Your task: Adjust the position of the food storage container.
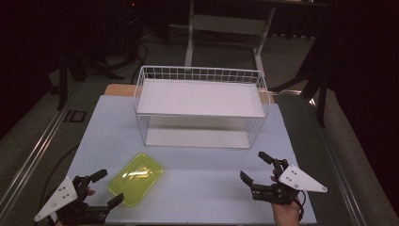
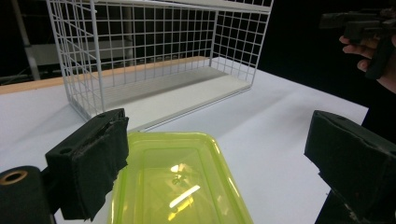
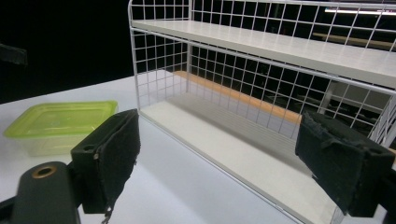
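Two hand-held grippers: I see both with jaws spread wide, nothing between the pads.
Left hand-held gripper (image 1: 102, 189): black, blocky, with rough foam-like pads; a pale three-cornered plate sits on top.
Right hand-held gripper (image 1: 256, 165): same build, matte black, pads frayed at the edges in its own view; jaws face the rack.
Container (image 1: 136, 179): translucent yellow-green plastic, shallow, rectangular with rounded corners, glossy with light glints; it lies on the worktop just ahead of my left hand-held gripper, one corner just beside one of its jaws; I cannot tell whether they touch.
Rack (image 1: 201, 107): white wire grid, box-shaped, with two flat off-white shelves; well beyond both hand-held grippers.
Worktop (image 1: 197, 183): smooth, pale, matte sheet.
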### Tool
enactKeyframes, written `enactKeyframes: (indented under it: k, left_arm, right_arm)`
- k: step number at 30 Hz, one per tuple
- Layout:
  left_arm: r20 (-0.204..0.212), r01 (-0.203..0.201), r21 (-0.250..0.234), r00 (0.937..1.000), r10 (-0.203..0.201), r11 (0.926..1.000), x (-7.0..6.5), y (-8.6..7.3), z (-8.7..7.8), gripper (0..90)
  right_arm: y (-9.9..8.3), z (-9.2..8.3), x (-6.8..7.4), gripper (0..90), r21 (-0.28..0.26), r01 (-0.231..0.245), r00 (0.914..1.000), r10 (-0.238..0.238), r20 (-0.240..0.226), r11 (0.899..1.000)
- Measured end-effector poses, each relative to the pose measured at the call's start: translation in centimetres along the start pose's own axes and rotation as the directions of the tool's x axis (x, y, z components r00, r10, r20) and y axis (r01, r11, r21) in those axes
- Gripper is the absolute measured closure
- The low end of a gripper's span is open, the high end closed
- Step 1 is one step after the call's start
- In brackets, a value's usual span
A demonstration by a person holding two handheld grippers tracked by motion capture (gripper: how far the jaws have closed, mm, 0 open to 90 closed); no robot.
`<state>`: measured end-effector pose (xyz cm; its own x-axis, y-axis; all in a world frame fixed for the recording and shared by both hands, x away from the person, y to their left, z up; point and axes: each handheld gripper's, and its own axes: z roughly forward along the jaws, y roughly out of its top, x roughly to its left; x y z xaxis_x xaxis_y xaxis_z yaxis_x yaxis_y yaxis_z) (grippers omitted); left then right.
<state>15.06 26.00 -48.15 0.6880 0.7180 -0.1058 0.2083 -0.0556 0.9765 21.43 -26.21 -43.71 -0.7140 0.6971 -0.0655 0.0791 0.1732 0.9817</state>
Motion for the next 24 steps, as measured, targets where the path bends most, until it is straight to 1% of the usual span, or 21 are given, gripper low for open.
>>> enactKeyframes:
  k: [2, 4, 6, 7, 9, 10, 11, 12, 13, 14, 15, 16, 17, 18, 19, 20, 21, 22, 23, 24]
  left_arm:
    - [0.001, 0.001, -0.002, 1.0, -0.001, 1.0, 0.0, 0.0, 0.0, 8.4]
    - [-0.001, 0.013, -0.004, 0.9999, -0.013, 0.9999, 0.1, 0.0, 0.0, 8.5]
    - [-0.003, 0.013, -0.008, 0.9999, -0.013, 0.9999, 0.1, 0.0, -0.1, 8.5]
    - [-0.002, 0.014, -0.016, 0.9999, -0.014, 0.9998, 0.2, 0.1, -0.2, 10.9]
    - [-0.002, 0.012, -0.011, 0.9999, -0.012, 0.9999, 0.2, 0.2, -0.2, 11.6]
    - [-0.002, 0.012, -0.011, 0.9999, -0.012, 0.9999, 0.2, 0.2, -0.2, 13.9]
    - [-0.006, 0.011, -0.015, 0.9999, -0.011, 0.9998, 0.4, 0.4, -0.3, 16.6]
    - [-0.01, 0.017, -0.008, 0.9998, -0.017, 0.9998, 0.5, 0.8, -0.5, 18.7]
    - [-0.001, 0.027, -0.003, 0.9996, -0.027, 0.9996, 0.6, 0.9, -0.7, 22.3]
    - [-0.004, 0.032, 0.011, 0.9995, -0.032, 0.9994, 0.7, 1.0, -0.8, 25.0]
    - [-0.004, 0.032, 0.011, 0.9995, -0.032, 0.9994, 0.7, 1.0, -0.8, 29.2]
    - [-0.001, 0.025, 0.028, 0.9997, -0.025, 0.9993, 0.8, 1.1, -1.0, 34.7]
    - [-0.009, 0.023, 0.075, 0.9997, -0.022, 0.9969, 1.2, 0.9, -1.4, 38.5]
    - [-0.009, 0.023, 0.075, 0.9997, -0.022, 0.9969, 1.2, 0.9, -1.4, 43.7]
    - [0.004, 0.058, 0.11, 0.9982, -0.059, 0.9922, 1.9, 0.4, -1.9, 51.0]
    - [0.004, 0.058, 0.11, 0.9982, -0.059, 0.9922, 1.9, 0.4, -1.9, 53.0]
    - [-0.005, 0.056, 0.129, 0.9984, -0.056, 0.99, 2.2, 0.1, -2.1, 53.0]
    - [-0.007, 0.079, 0.171, 0.9968, -0.079, 0.9822, 2.6, -0.5, -2.5, 61.1]
    - [0.0, 0.08, 0.181, 0.9966, -0.082, 0.9801, 2.8, -0.8, -2.7, 64.0]
    - [0.008, 0.081, 0.204, 0.9964, -0.085, 0.9755, 2.9, -1.1, -2.8, 69.0]
  right_arm:
    - [0.0, 0.0, 0.0, 14.1, -0.003, 0.004, 1.0, -0.004, 0.004, 1.0]
    - [0.1, 0.0, 0.1, 14.1, 0.0, 0.0, 1.0, 0.0, 0.001, 1.0]
    - [0.1, 0.1, 0.1, 14.1, 0.001, -0.001, 1.0, 0.001, 0.001, 1.0]
    - [0.1, 0.2, 0.2, 14.1, 0.006, 0.002, 1.0, -0.002, -0.002, 1.0]
    - [0.2, 0.2, 0.2, 14.1, 0.009, 0.001, 1.0, -0.001, -0.003, 1.0]
    - [0.2, 0.2, 0.2, 14.1, 0.009, 0.001, 1.0, -0.001, -0.003, 1.0]
    - [0.2, 0.4, 0.3, 14.1, 0.017, -0.001, 0.9999, 0.002, -0.015, 1.0]
    - [0.2, 0.5, 0.4, 14.1, 0.023, -0.004, 0.9998, 0.004, -0.019, 1.0]
    - [0.1, 0.5, 0.4, 14.1, 0.025, -0.006, 0.9998, 0.006, -0.017, 1.0]
    - [0.1, 0.6, 0.4, 14.1, 0.027, -0.007, 0.9998, 0.008, -0.018, 1.0]
    - [0.1, 0.6, 0.4, 14.1, 0.029, -0.009, 0.9997, 0.009, -0.022, 1.0]
    - [0.1, 0.7, 0.4, 14.1, 0.03, -0.01, 0.9997, 0.01, -0.024, 1.0]
    - [0.1, 0.7, 0.4, 14.1, 0.031, -0.008, 0.9997, 0.009, -0.024, 0.999]
    - [0.1, 0.7, 0.4, 14.1, 0.035, -0.008, 0.9996, 0.009, -0.028, 0.999]
    - [0.1, 0.7, 0.5, 14.1, 0.038, -0.006, 0.9994, 0.007, -0.033, 0.999]
    - [0.1, 0.7, 0.5, 14.1, 0.039, -0.002, 0.9994, 0.003, -0.034, 0.999]
    - [0.1, 0.7, 0.5, 14.1, 0.039, -0.002, 0.9994, 0.003, -0.034, 0.999]
    - [0.1, 0.8, 0.6, 14.1, 0.038, 0.004, 0.9993, -0.002, -0.036, 0.999]
    - [0.2, 0.7, 0.7, 14.1, 0.037, 0.006, 0.9994, -0.004, -0.035, 0.999]
    - [0.2, 0.7, 0.7, 14.1, 0.036, 0.008, 0.9994, -0.006, -0.035, 0.999]
